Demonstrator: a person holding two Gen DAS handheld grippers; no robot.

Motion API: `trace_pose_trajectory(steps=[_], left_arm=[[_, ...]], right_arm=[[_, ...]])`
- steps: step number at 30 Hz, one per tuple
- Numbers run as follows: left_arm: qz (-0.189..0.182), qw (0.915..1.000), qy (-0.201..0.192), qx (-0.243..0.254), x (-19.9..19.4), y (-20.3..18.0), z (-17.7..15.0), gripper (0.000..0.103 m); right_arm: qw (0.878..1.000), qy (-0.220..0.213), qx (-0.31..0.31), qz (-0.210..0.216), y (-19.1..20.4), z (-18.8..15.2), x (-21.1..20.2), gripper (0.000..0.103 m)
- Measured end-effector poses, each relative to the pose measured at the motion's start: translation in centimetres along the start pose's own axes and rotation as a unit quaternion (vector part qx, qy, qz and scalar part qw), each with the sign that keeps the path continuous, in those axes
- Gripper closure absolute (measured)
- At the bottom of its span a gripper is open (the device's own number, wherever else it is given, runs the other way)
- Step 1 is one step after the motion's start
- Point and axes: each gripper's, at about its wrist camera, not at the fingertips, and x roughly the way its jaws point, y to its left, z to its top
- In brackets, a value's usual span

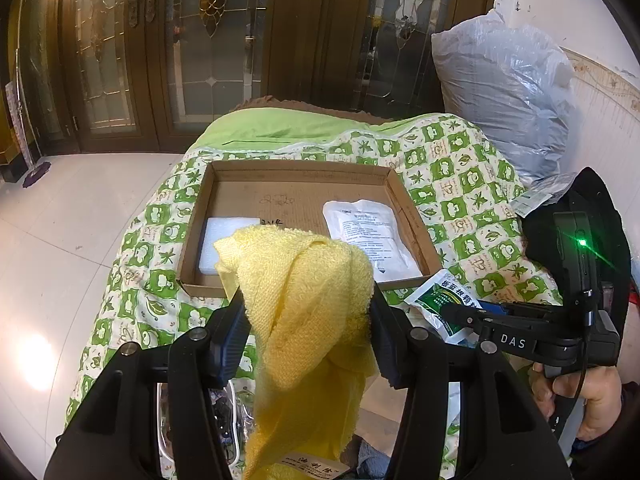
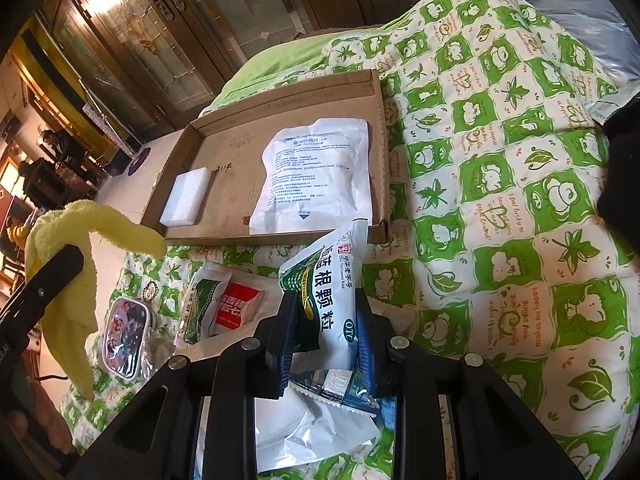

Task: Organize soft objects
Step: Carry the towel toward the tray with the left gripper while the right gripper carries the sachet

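Note:
A bunched yellow towel (image 1: 304, 300) hangs from my left gripper (image 1: 308, 320), whose pads press on it from both sides above the bed. The towel (image 2: 80, 264) also shows at the left of the right wrist view. My right gripper (image 2: 326, 328) is shut on a green and white medicine sachet (image 2: 328, 292), held upright just short of the box. The shallow cardboard box (image 1: 304, 170) lies on the green patterned quilt (image 2: 500, 184). Inside it rest a white foam block (image 2: 186, 196) at the left and a white printed pouch (image 2: 320, 172) at the right.
On the quilt near the box's front lie a red and green packet (image 2: 236, 308), a small shiny case with a picture (image 2: 126, 336) and clear plastic wrappers (image 2: 320, 428). A large grey plastic bag (image 1: 508, 92) stands at the far right. White tiled floor (image 1: 72, 240) lies left of the bed.

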Motion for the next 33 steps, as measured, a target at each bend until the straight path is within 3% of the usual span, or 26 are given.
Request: trace_pose_trajectory(steps=[33], left_arm=[[0.005, 0.9997, 0.021, 0.007, 3.8, 1.2, 1.1, 0.051]], right_arm=[[1.000, 0.009, -0.003, 0.004, 0.3, 1.6, 2.4, 0.077]])
